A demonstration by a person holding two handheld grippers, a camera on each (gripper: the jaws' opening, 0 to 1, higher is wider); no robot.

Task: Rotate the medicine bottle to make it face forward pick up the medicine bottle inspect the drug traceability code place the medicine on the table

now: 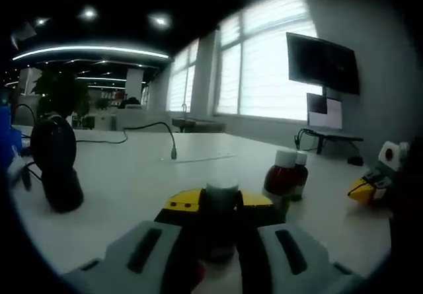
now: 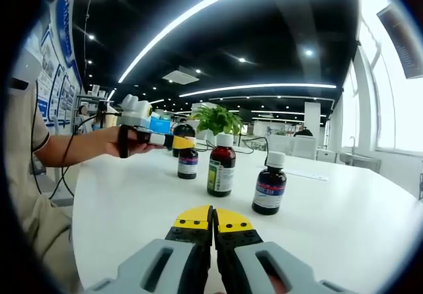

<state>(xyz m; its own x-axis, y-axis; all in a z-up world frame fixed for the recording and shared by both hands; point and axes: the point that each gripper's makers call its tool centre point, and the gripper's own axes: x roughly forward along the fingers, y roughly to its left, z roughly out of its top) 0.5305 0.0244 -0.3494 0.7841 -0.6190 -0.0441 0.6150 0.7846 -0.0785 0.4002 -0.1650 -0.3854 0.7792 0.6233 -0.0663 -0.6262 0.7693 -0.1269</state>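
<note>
Where visible, three medicine bottles (image 2: 221, 164).

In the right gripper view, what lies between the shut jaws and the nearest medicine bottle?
Only bare white table lies between the right hand-held gripper and the nearest bottle.

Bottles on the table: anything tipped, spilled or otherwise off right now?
Nothing stands out. In the right gripper view three capped bottles stand upright on the white table: the nearest, the middle one and the far one. No spill shows. The left gripper is shut on a bottle, also upright.
</note>
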